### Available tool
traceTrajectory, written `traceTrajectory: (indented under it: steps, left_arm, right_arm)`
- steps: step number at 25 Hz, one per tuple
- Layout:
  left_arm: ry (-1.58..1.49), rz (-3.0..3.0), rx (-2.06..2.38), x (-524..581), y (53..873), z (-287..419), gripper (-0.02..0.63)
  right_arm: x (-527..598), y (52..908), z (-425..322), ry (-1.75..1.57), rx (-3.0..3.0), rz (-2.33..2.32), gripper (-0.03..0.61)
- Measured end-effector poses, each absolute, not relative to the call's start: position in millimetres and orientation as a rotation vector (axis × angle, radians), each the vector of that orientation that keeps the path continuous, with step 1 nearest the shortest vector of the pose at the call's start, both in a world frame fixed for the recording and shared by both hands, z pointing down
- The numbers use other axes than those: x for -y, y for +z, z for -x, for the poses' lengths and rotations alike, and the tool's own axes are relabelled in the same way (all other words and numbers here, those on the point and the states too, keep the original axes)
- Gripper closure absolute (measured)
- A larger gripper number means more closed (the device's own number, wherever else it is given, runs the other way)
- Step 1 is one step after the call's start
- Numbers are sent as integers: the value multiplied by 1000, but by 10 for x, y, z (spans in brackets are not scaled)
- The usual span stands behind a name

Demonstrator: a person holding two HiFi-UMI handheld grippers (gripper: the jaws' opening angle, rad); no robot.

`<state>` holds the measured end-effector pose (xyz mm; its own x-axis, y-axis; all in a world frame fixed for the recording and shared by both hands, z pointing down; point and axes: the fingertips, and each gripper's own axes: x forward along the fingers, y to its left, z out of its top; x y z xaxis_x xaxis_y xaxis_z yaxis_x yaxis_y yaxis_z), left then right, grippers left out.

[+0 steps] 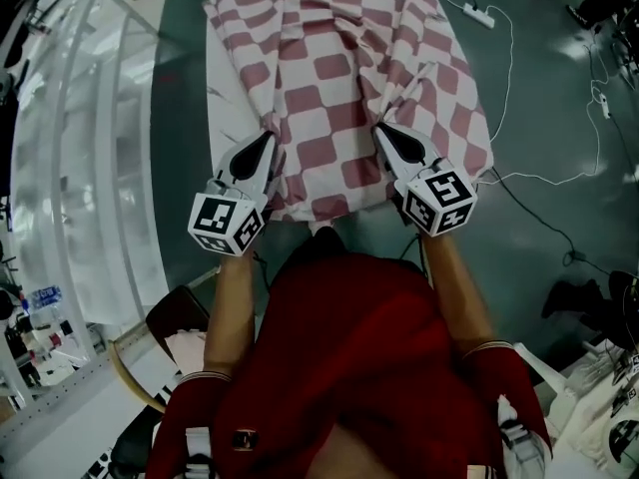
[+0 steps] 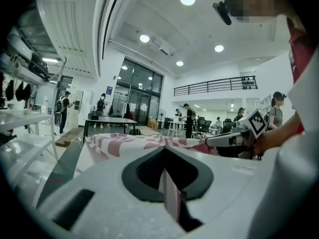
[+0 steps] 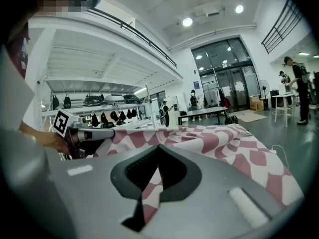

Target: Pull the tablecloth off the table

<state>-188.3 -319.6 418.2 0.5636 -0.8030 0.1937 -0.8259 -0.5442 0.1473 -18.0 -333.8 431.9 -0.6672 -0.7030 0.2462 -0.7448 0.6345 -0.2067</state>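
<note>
Tablecloth [image 1: 339,78], red-and-white check, lies over the tabletop [image 1: 226,88]. Only a white strip of tabletop shows along the left; the cloth covers the rest. The cloth's far end is cut off at the top of the head view. Its near hem sits between my two marker cubes, and my chest hides whatever is under it.

My left tongs [image 1: 268,138] are clamped shut on a pinched fold at the cloth's near left. The left gripper view shows a thin strip of cloth between the jaws. My right tongs [image 1: 383,130] are clamped shut on a fold at the near right, with checked cloth in the slot. Creased ridges run away from each grip.

A power strip [image 1: 479,15] with cables lies on the floor, far right. The racks [image 1: 60,168] at the left are too blurry to read.
</note>
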Motion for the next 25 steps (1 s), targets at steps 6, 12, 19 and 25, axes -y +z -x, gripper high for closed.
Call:
traceTrajectory:
  steps: [6,12,19,25]
  left_arm:
    - [141,-2554,1429,2407,4134,1338,606]
    - [102,-2564,1467,1978,3752,1148,606]
    - [64,-2560,1453,906,3808,920,606]
    - [21,-2565,1447,685,3619,987,606]
  right_arm:
    - [2579,4368,-402,453,2763,-1202,565]
    - [2153,4151,-574,485,2801,-1148,565]
    - [1122,4219,-561,515,2866,-1077,565]
    - [959,4049,-545,537,2881,-1099,565]
